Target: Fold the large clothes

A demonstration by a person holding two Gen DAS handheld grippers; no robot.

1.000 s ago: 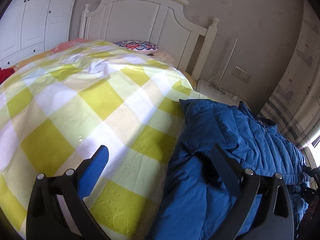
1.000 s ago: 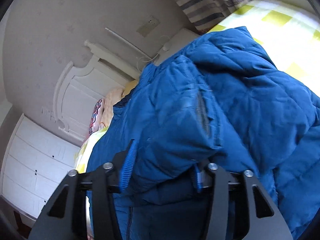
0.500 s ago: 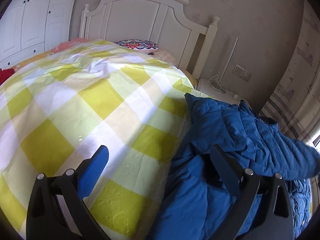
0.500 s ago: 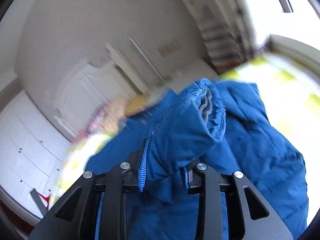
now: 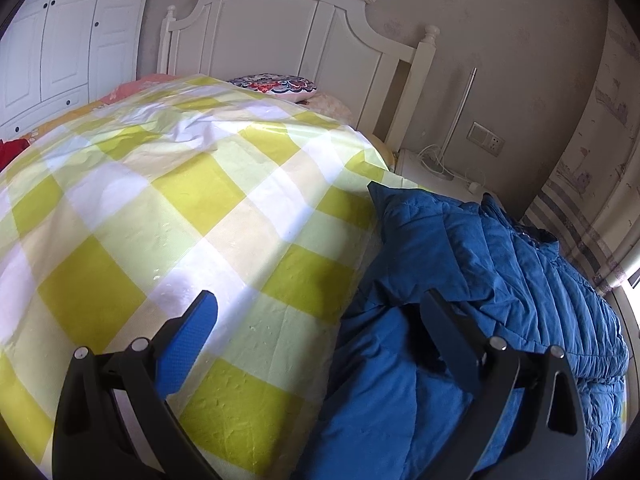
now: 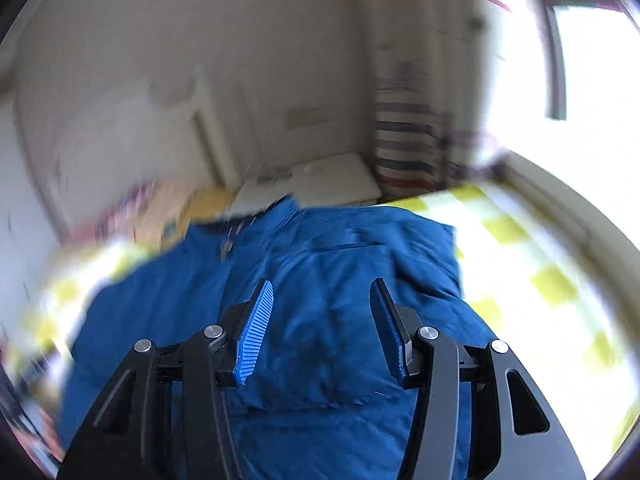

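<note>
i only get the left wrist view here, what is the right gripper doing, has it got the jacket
Observer: No. The right gripper is open above the blue jacket, nothing between its jaws.
Operator: is there bed free on the jacket's far side
Observer: Yes, the checked bedspread shows bare beyond it, toward the window.
Operator: and that view is sharp?
Observer: No, it is motion-blurred; the headboard is only a smear.
</note>
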